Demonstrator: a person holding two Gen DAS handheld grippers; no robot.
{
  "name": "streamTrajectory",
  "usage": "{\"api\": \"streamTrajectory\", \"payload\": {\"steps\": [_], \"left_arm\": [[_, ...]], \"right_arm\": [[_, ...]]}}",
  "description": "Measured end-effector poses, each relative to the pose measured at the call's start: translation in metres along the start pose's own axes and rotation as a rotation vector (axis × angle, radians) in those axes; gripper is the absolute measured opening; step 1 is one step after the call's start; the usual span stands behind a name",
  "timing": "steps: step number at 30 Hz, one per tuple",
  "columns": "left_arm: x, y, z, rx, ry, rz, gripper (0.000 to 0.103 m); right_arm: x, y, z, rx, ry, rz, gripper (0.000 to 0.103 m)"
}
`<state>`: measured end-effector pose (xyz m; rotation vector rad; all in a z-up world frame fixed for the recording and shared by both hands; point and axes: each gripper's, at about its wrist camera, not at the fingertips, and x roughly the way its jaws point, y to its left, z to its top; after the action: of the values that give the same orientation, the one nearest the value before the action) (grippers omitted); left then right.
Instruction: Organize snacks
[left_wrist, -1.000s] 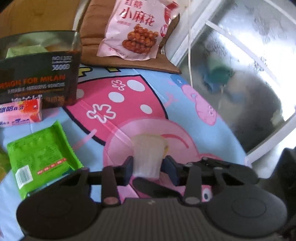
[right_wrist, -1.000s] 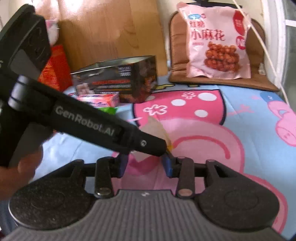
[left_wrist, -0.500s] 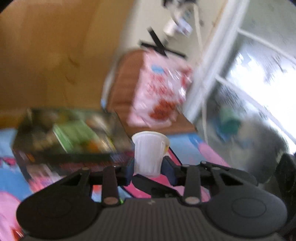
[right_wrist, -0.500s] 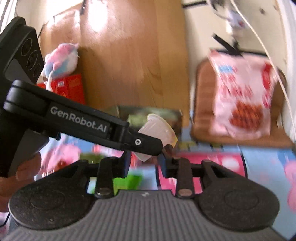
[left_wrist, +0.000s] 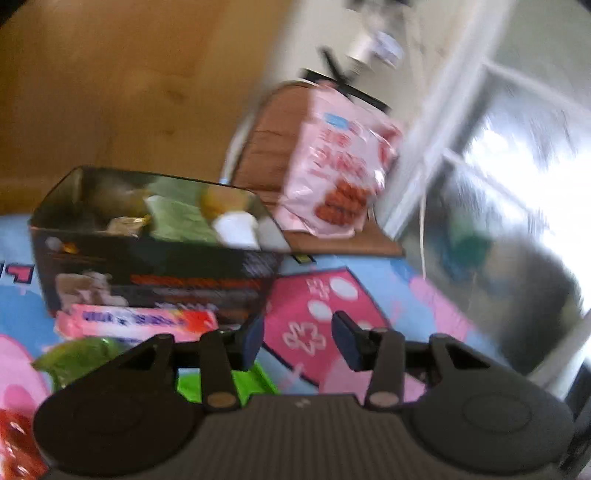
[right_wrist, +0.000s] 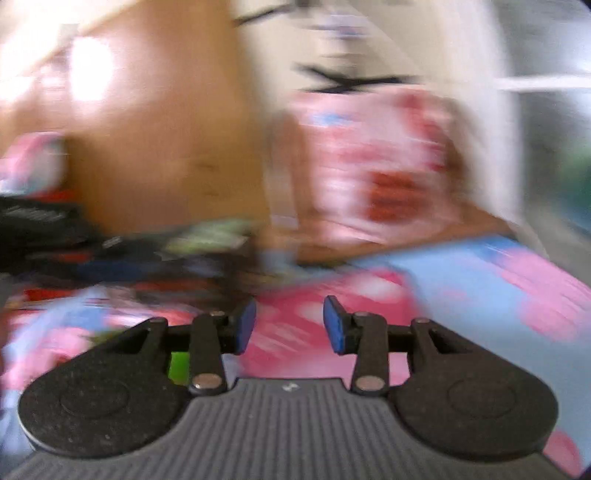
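Note:
In the left wrist view a dark open box (left_wrist: 159, 266) stands on the cartoon-print blanket (left_wrist: 373, 280), holding several snacks. A small white jelly cup (left_wrist: 236, 230) lies in the box near its right end. My left gripper (left_wrist: 297, 338) hangs in front of the box, its jaws opening, with nothing between them. A pink snack bar (left_wrist: 136, 321) and a green packet (left_wrist: 77, 358) lie in front of the box. The right wrist view is badly blurred; my right gripper (right_wrist: 288, 325) has its jaws opening and nothing between them.
A large pink snack bag (left_wrist: 343, 177) leans on a brown cushion (left_wrist: 266, 147) behind the blanket. A wooden panel (left_wrist: 110, 85) rises at the back, and a glass door (left_wrist: 498, 206) lies to the right. A red packet (left_wrist: 14, 446) shows at the lower left.
The white cup has left the left gripper's jaws and now lies in the box. Both grippers have widened. The left gripper no longer crosses the right wrist view, which is now smeared by motion.

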<state>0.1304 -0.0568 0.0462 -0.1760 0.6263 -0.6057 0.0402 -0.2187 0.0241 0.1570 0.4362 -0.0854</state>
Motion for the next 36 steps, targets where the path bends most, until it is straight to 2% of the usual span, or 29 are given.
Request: {"api": "streamTrajectory", "payload": {"steps": [1, 3, 4, 5, 6, 8, 10, 12, 14, 17, 22, 24, 28, 36], "left_arm": [[0.0, -0.007, -0.01, 0.037, -0.03, -0.009, 0.042], [0.0, -0.008, -0.024, 0.03, -0.05, -0.03, 0.042], [-0.004, -0.008, -0.03, 0.023, -0.05, -0.022, 0.042], [-0.008, -0.009, -0.033, 0.043, -0.049, 0.0, 0.042], [-0.013, -0.01, -0.034, 0.066, -0.061, -0.013, 0.043], [-0.021, -0.005, -0.036, 0.072, -0.071, -0.029, 0.046], [-0.02, 0.004, -0.033, 0.031, -0.049, -0.052, 0.046], [-0.016, 0.009, -0.03, 0.017, -0.053, 0.005, 0.046], [-0.015, 0.014, -0.029, 0.003, -0.057, 0.048, 0.046], [-0.016, 0.015, -0.029, 0.0, -0.07, 0.067, 0.046], [-0.02, 0.016, -0.028, 0.006, -0.081, 0.104, 0.046], [-0.02, 0.016, -0.028, 0.012, -0.081, 0.128, 0.046], [-0.014, 0.013, -0.031, 0.036, -0.052, 0.142, 0.046], [-0.023, 0.013, -0.028, 0.04, -0.083, 0.137, 0.046]], "right_arm": [[-0.002, -0.006, -0.006, 0.028, 0.023, -0.062, 0.044], [-0.002, -0.019, -0.016, 0.055, 0.039, -0.138, 0.047], [0.0, -0.025, -0.018, 0.088, 0.045, -0.211, 0.047], [-0.001, -0.038, -0.019, 0.173, 0.043, -0.236, 0.048], [-0.004, -0.049, -0.021, 0.254, 0.026, -0.248, 0.048], [-0.001, -0.059, -0.021, 0.326, 0.033, -0.331, 0.048], [0.002, -0.046, -0.018, 0.283, 0.044, -0.411, 0.048], [0.007, -0.033, -0.015, 0.223, 0.069, -0.452, 0.05], [0.009, -0.032, -0.015, 0.22, 0.076, -0.452, 0.052], [0.009, -0.029, -0.015, 0.203, 0.084, -0.454, 0.054], [-0.009, -0.024, -0.024, 0.209, 0.078, -0.38, 0.059], [-0.016, -0.01, -0.029, 0.154, 0.097, -0.343, 0.06], [-0.025, 0.016, -0.038, 0.03, 0.135, -0.29, 0.065], [-0.025, 0.016, -0.037, 0.031, 0.137, -0.301, 0.065]]}}
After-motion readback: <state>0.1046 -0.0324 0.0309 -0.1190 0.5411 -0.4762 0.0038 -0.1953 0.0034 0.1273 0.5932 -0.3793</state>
